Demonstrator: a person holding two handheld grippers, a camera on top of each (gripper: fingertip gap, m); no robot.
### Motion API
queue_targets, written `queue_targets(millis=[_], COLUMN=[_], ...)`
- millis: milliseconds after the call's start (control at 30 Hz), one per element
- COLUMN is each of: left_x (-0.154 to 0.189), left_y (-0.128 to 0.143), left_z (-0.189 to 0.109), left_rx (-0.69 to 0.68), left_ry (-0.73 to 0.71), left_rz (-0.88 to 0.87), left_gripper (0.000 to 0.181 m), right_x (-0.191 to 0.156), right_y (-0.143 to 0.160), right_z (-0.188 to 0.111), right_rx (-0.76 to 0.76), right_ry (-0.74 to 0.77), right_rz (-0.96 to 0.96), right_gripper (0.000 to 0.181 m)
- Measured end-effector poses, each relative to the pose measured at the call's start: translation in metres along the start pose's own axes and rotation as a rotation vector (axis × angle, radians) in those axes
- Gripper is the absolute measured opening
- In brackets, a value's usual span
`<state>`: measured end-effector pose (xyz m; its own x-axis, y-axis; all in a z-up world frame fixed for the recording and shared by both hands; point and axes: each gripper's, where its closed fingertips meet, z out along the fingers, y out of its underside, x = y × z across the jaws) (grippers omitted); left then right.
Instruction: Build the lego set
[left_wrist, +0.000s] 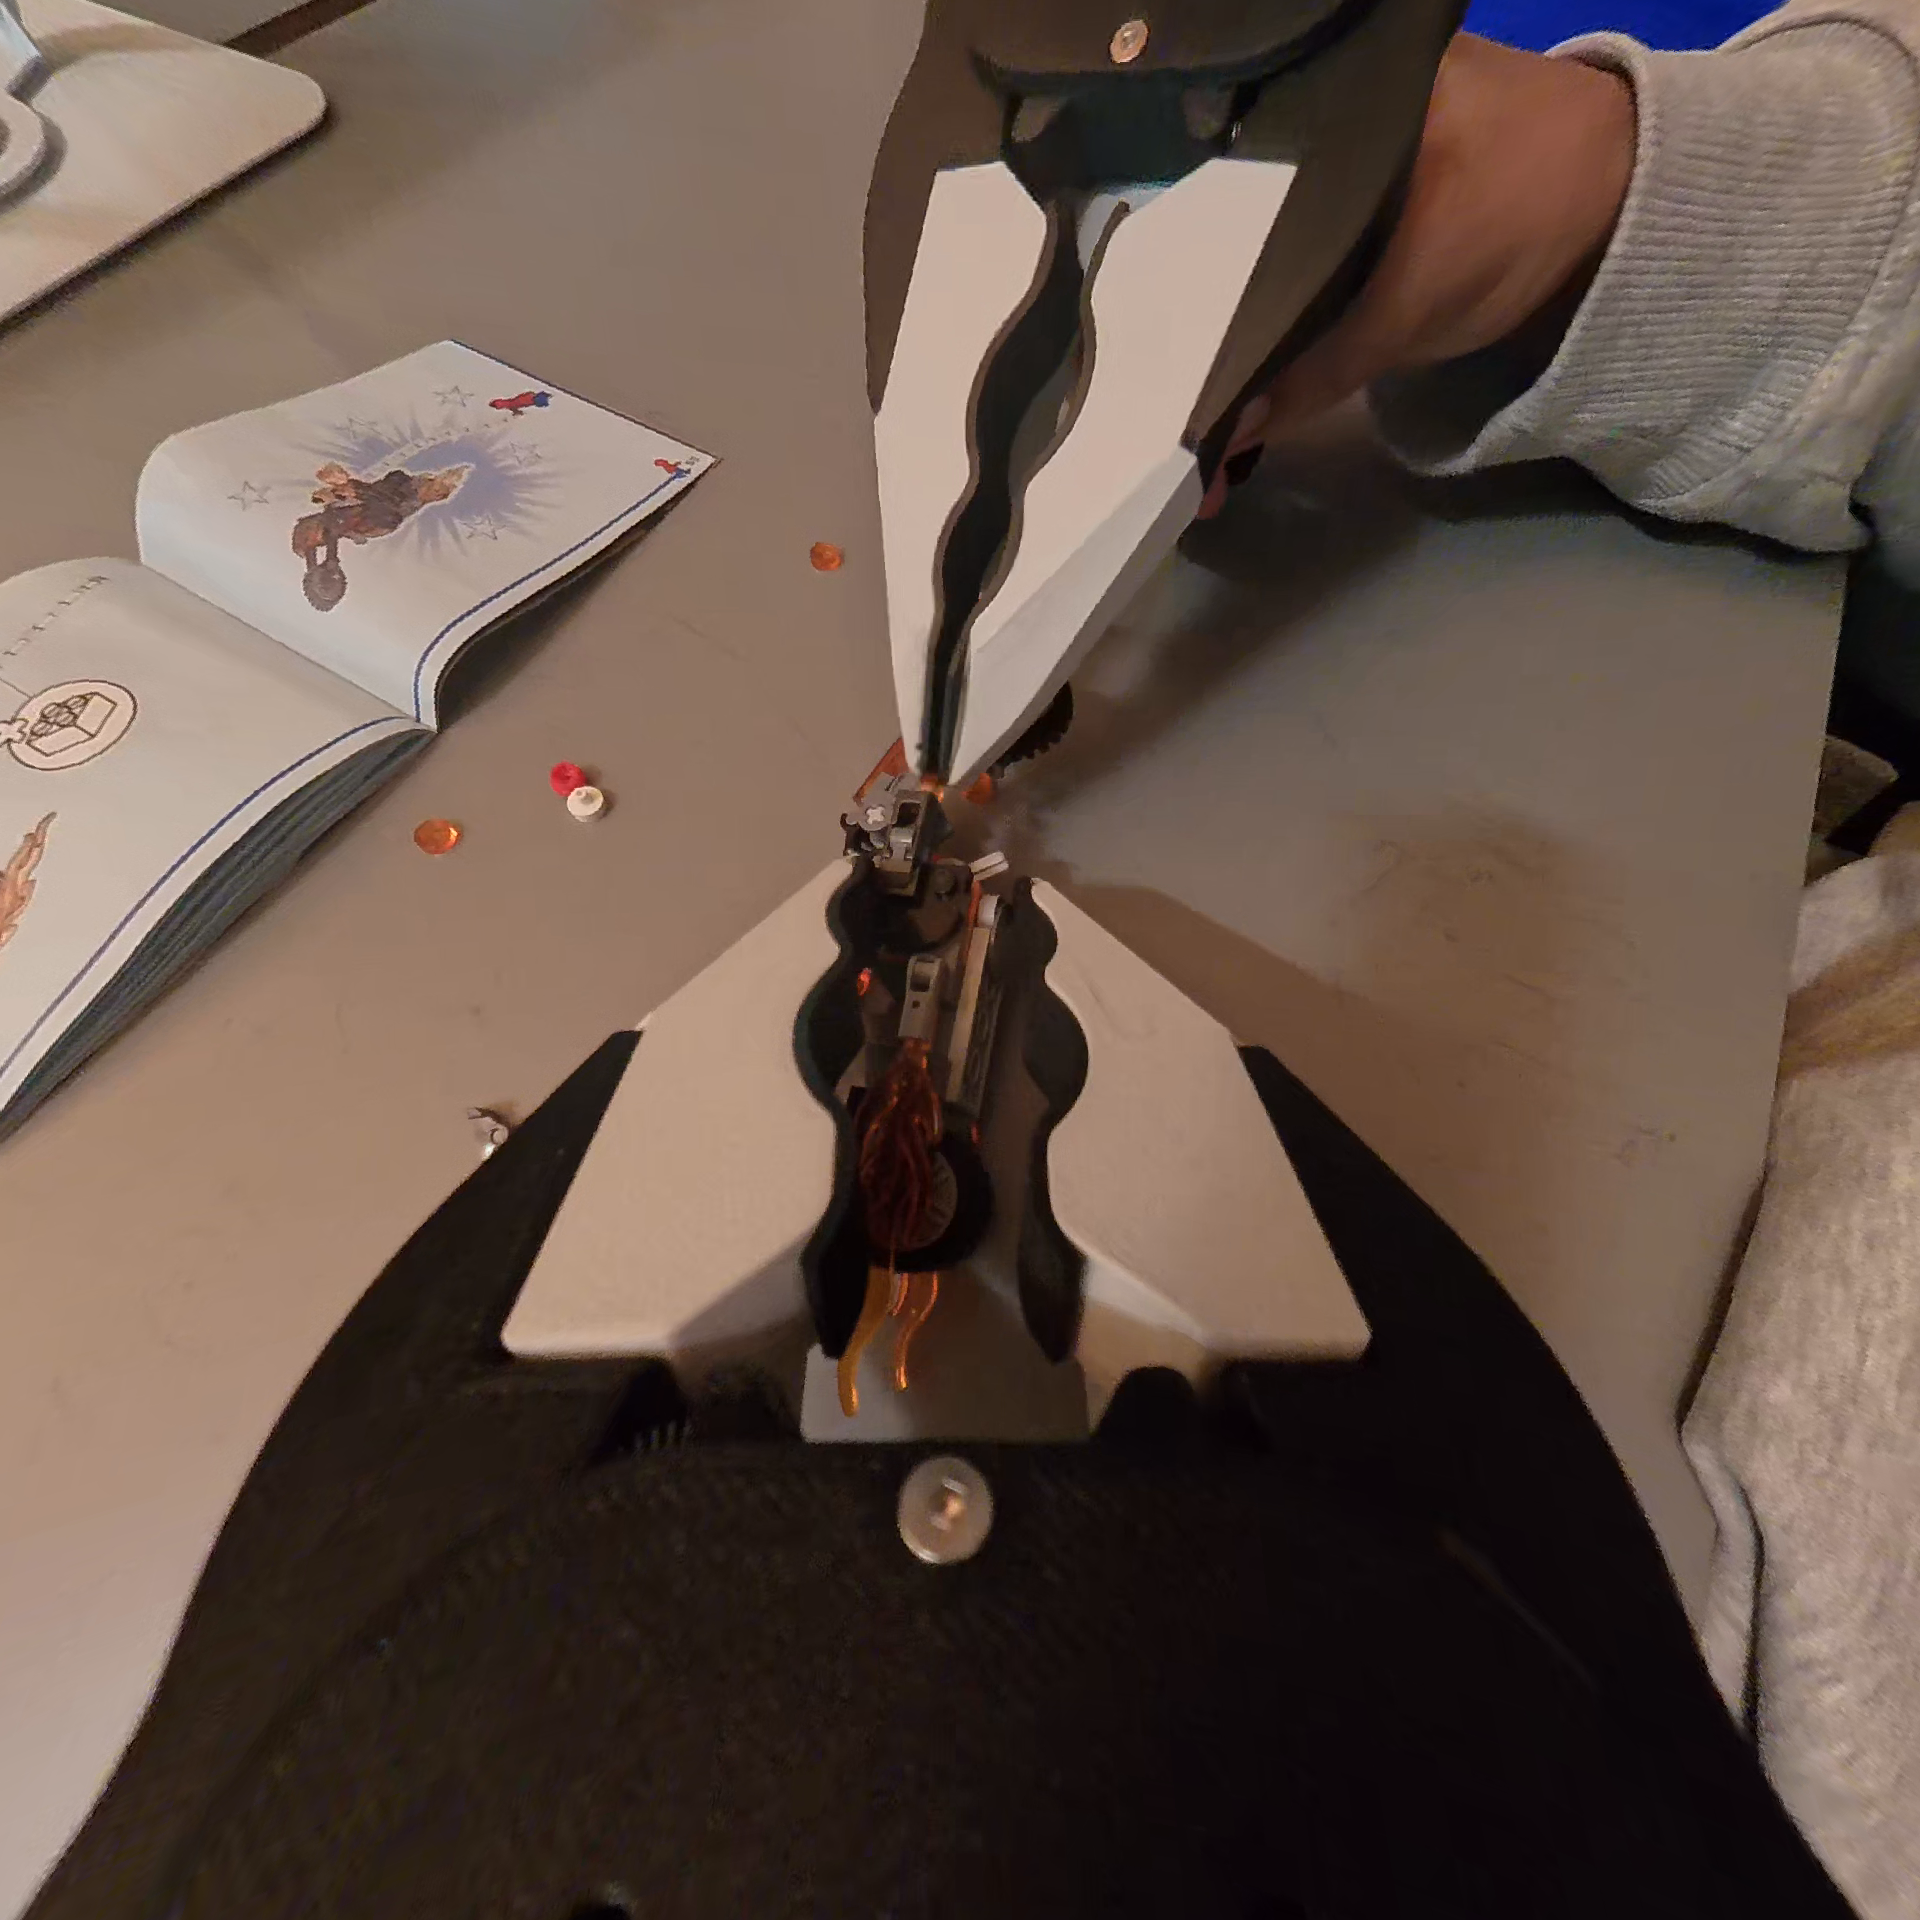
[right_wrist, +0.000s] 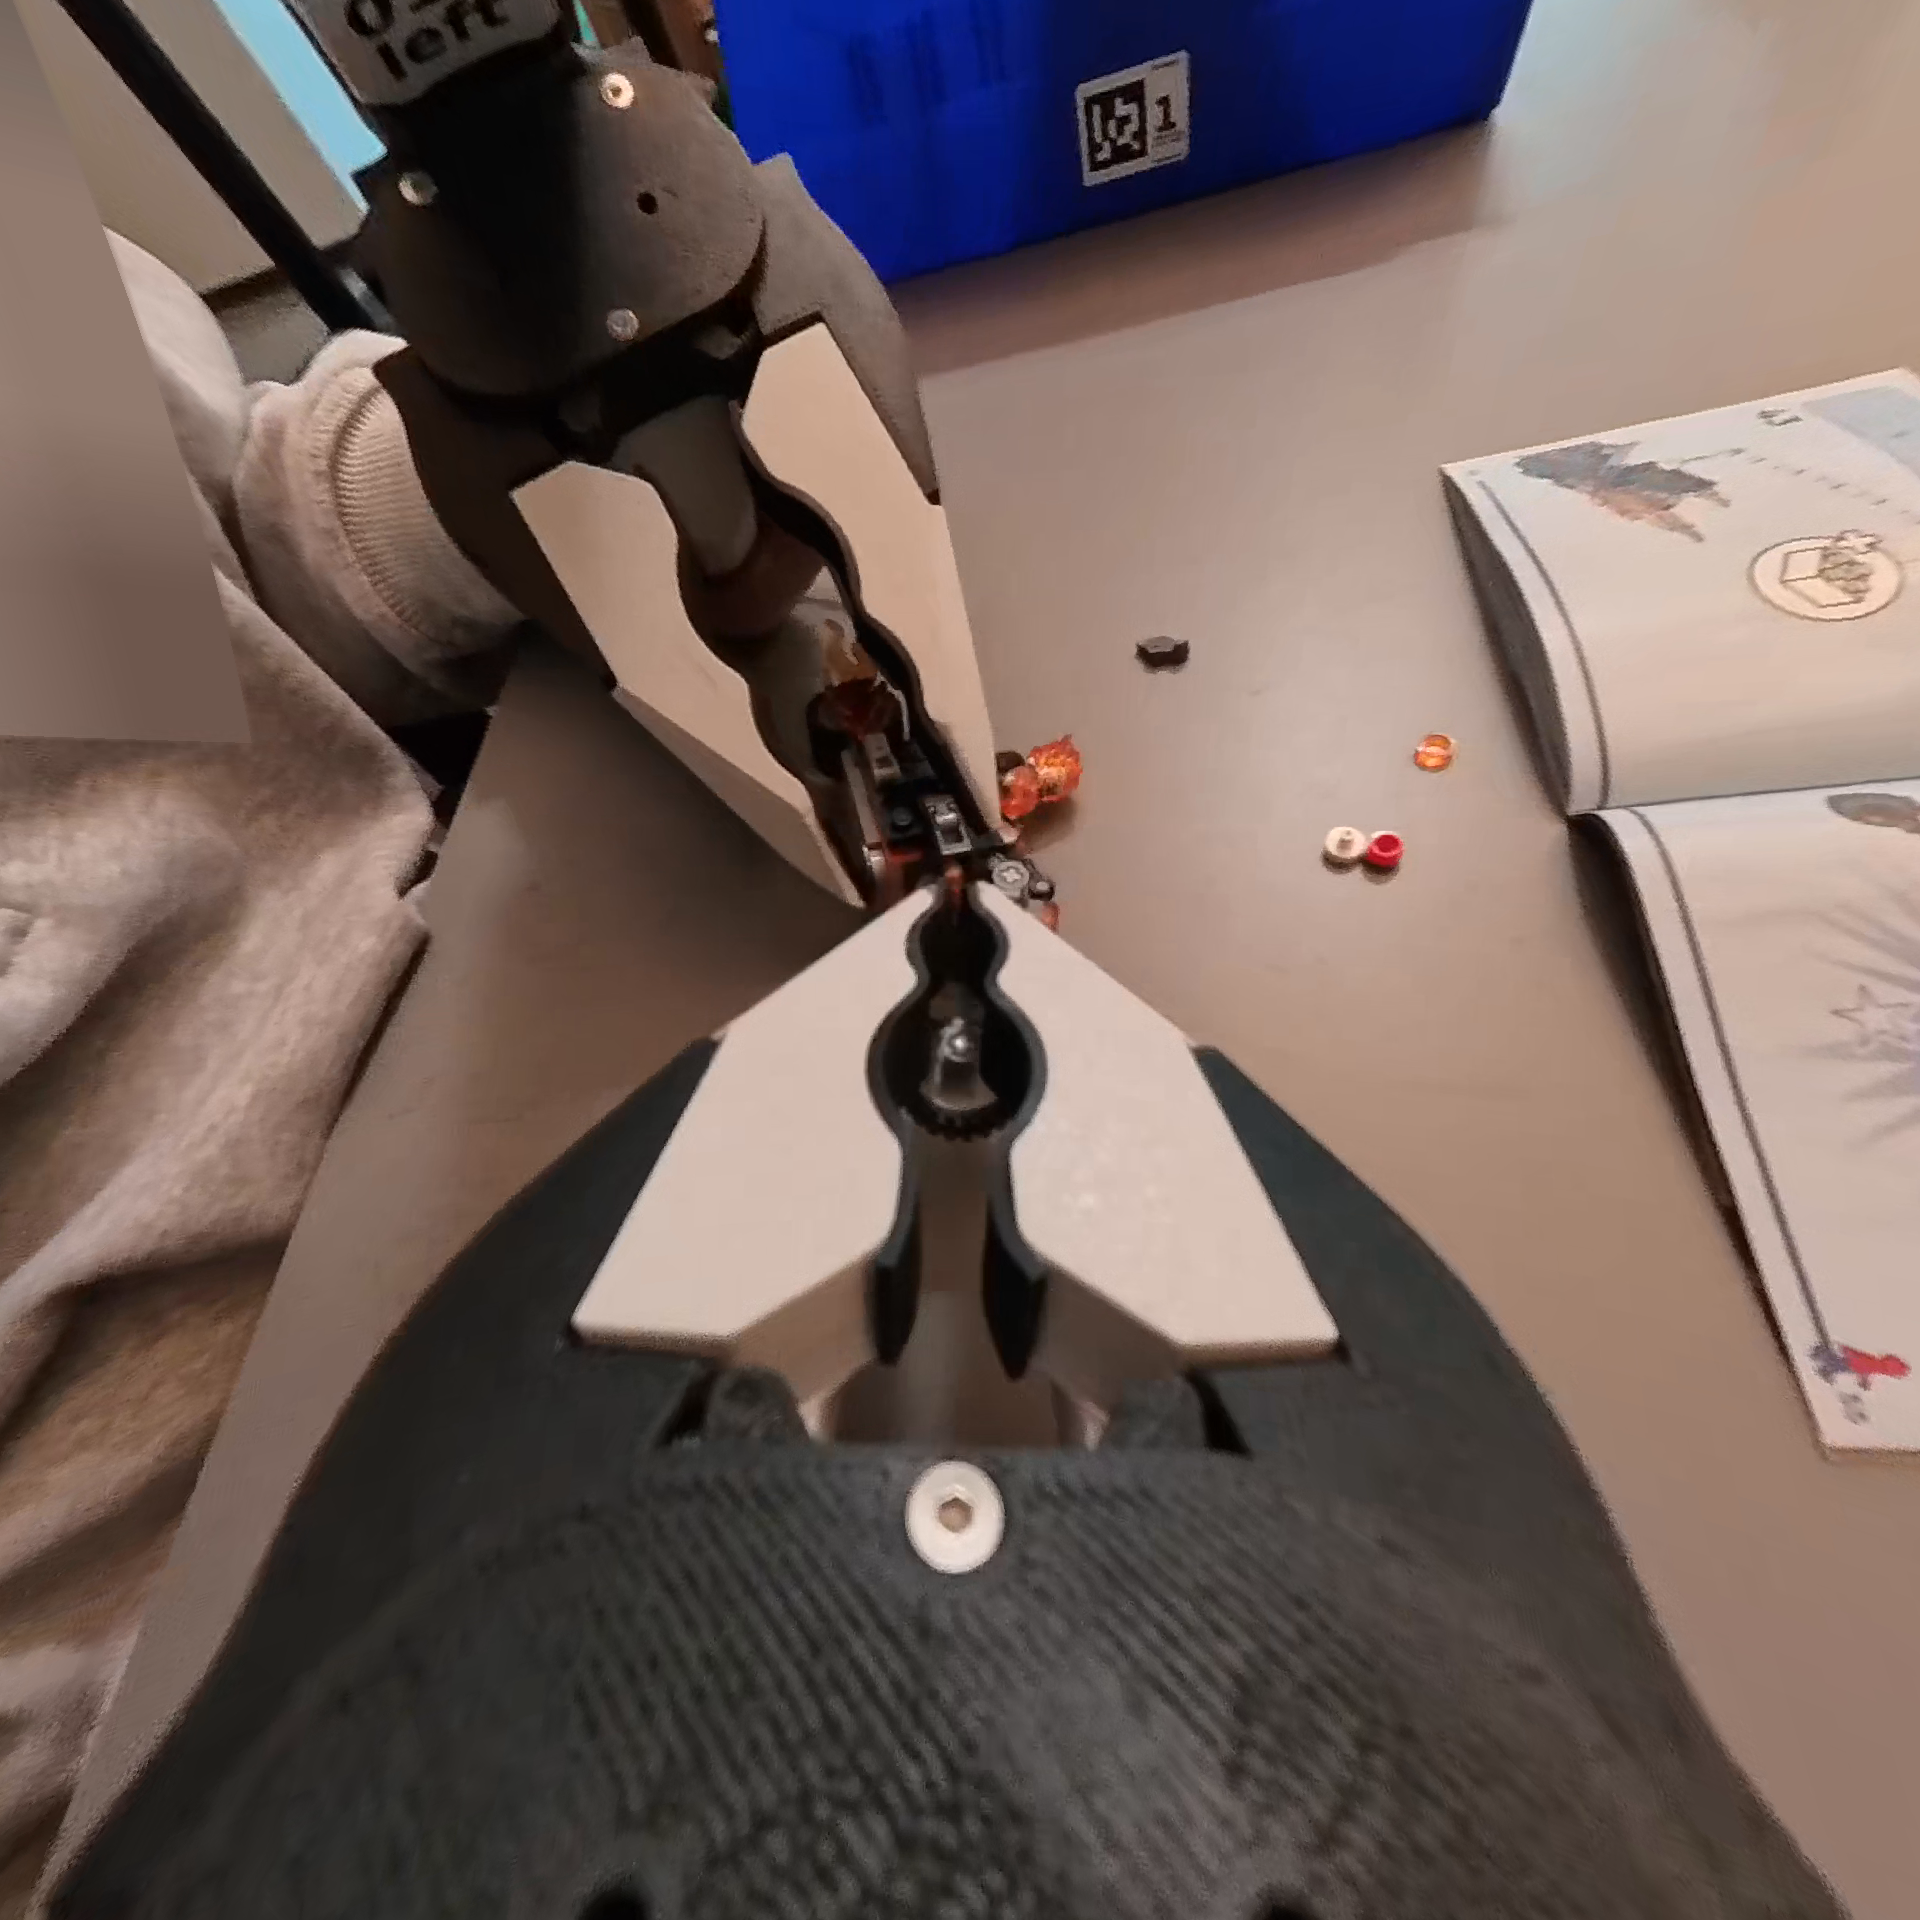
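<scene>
A grey-brown bench fills both views, with a blue bin carrying a square printed marker seen at its far edge in the right wrist view. An open instruction booklet is laid flat on the bench, well apart from the grippers.

The left gripper is seen closed on a partly built lego motorbike, a dark grey and black model with an orange flame piece and a spoked wheel lodged between the fingers; its front end juts out past the fingertips above the bench. The right gripper is met tip to tip with it, its fingers drawn almost together on a small orange part at the model's front, though the pinched part is too small to be identified. A black toothed wheel is caught in the rounded gap farther back between its fingers. A hand in a pale knit sleeve is seen on the right gripper's handle.

Loose pieces are scattered on the bench between booklet and grippers: a red round stud touching a white round stud, an orange transparent stud nearby, and another orange stud farther off. A small black piece lies apart.
</scene>
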<state>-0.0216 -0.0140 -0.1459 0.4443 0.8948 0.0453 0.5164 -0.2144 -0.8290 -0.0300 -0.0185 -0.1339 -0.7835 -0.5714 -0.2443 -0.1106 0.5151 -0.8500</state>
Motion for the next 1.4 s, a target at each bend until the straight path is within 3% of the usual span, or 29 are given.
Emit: queue_targets(millis=[333,1267,1400], left_x=[0.003,0.003,0.003], left_y=[0.0,0.0,0.0], left_z=[0.0,0.0,0.0], left_rx=[-0.001,0.0,0.0], left_ry=[0.018,0.03,0.03], left_rz=[0.013,-0.004,-0.003], left_gripper=[0.024,0.024,0.024], right_x=[-0.001,0.001,0.004], right_y=[0.001,0.001,-0.007], right_z=[0.001,0.003,-0.01], right_rx=[-0.007,-0.008,0.039], right_ry=[-0.039,0.065,0.1], right_rz=[0.016,-0.089,-0.091], right_gripper=[0.0,0.002,0.006])
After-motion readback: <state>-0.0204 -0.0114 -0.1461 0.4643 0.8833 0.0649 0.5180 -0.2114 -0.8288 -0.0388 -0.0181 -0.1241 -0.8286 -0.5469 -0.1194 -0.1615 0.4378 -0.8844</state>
